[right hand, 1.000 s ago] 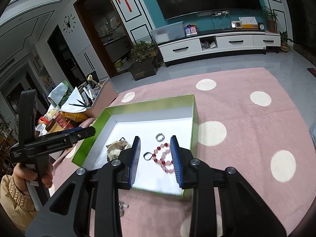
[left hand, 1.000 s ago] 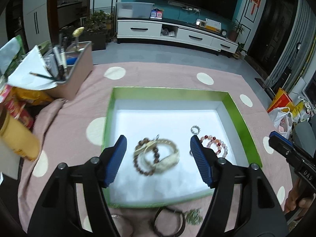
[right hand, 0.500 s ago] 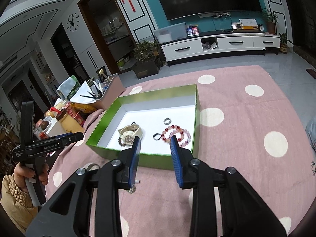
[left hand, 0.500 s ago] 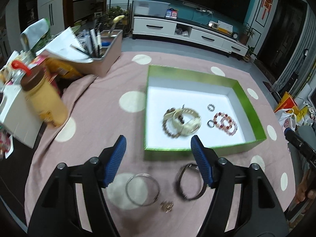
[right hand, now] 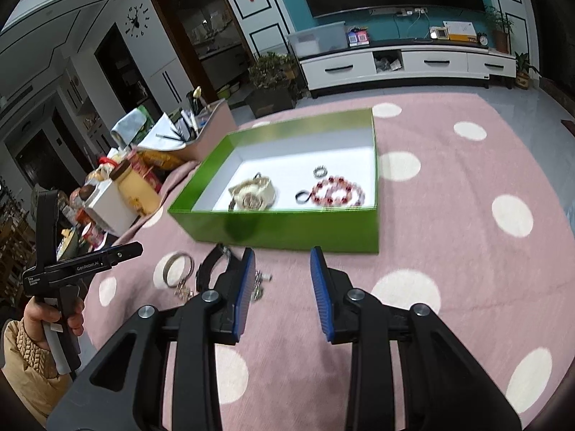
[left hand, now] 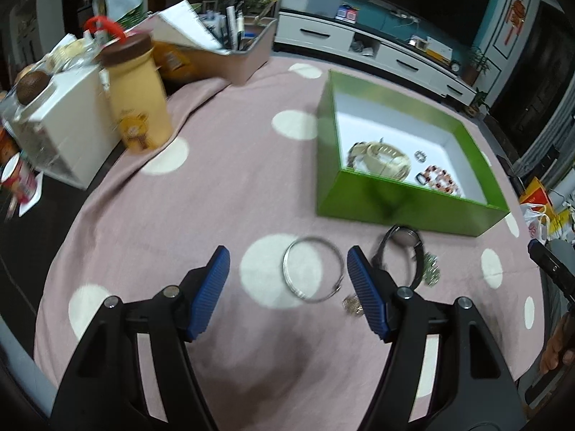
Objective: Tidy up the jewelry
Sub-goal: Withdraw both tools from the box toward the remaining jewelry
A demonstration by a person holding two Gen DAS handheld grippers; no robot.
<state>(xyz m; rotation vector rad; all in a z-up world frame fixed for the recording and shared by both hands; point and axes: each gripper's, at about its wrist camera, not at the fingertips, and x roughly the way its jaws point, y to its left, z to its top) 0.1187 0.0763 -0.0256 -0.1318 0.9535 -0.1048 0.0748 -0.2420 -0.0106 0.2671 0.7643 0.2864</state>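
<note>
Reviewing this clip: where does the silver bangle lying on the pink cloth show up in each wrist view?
Left wrist: the silver bangle lies low of centre, between the open blue fingers, nearer the right one.
Right wrist: the same bangle sits lower left, left of the black watch.
Shared landmark: the green box; in both views the bangle lies just outside its near wall, toward the camera.

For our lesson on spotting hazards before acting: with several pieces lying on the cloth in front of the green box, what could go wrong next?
1. The silver bangle, watch and small charm lie close together; the open left claw may drag a neighbour.
2. The bangle lies flat on the soft pink cloth, so the fingers could snag fabric.
3. The right claw, empty and opening, hangs near the same pieces; the two could collide.
</note>
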